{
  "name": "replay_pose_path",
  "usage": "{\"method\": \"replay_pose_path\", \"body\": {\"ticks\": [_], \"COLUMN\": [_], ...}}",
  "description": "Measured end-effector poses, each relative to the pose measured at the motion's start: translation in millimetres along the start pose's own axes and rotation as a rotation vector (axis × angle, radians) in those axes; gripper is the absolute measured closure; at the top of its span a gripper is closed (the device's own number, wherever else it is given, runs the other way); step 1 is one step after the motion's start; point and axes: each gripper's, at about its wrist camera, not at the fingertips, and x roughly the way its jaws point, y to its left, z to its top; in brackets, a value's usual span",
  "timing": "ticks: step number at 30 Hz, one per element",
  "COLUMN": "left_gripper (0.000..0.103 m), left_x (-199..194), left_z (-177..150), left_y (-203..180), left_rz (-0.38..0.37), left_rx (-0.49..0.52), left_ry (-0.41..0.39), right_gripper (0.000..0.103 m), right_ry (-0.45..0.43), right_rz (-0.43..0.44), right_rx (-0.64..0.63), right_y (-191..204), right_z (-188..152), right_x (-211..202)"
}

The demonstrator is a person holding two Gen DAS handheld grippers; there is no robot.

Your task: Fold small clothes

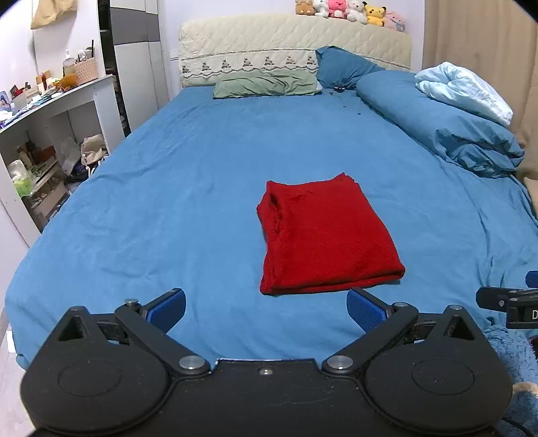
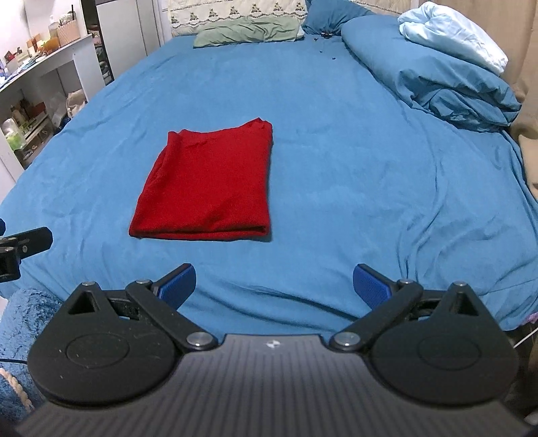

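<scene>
A red garment (image 1: 326, 238) lies folded into a flat rectangle on the blue bed sheet (image 1: 185, 188), with its folded edge toward me. My left gripper (image 1: 266, 309) hovers open just short of that near edge, a little to its left, holding nothing. In the right wrist view the same red garment (image 2: 208, 188) sits ahead and to the left. My right gripper (image 2: 274, 285) is open and empty, held back over the sheet (image 2: 353, 185) near the bed's front edge. Each gripper shows at the side of the other's view.
A rolled blue duvet (image 1: 444, 124) with a pale blue blanket (image 1: 467, 90) lies along the right side. Pillows (image 1: 265, 84) and a padded headboard (image 1: 289, 40) with plush toys (image 1: 349, 11) stand at the far end. A cluttered white shelf unit (image 1: 57, 131) flanks the left.
</scene>
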Motion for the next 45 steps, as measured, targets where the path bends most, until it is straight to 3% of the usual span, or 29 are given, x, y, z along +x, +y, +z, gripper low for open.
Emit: {"method": "replay_pose_path", "body": {"ticks": [45], "left_gripper": [0.0], "left_x": [-6.6], "left_z": [-2.5], "left_y": [20.1], "left_rz": [-0.042], "left_rx": [0.011], "left_ry": [-0.034], "right_gripper": [0.0], "right_ry": [-0.012], "right_rz": [-0.002], "right_rx": [-0.005], "right_y": [6.4], "right_z": [1.9], "right_x": [-3.9]}}
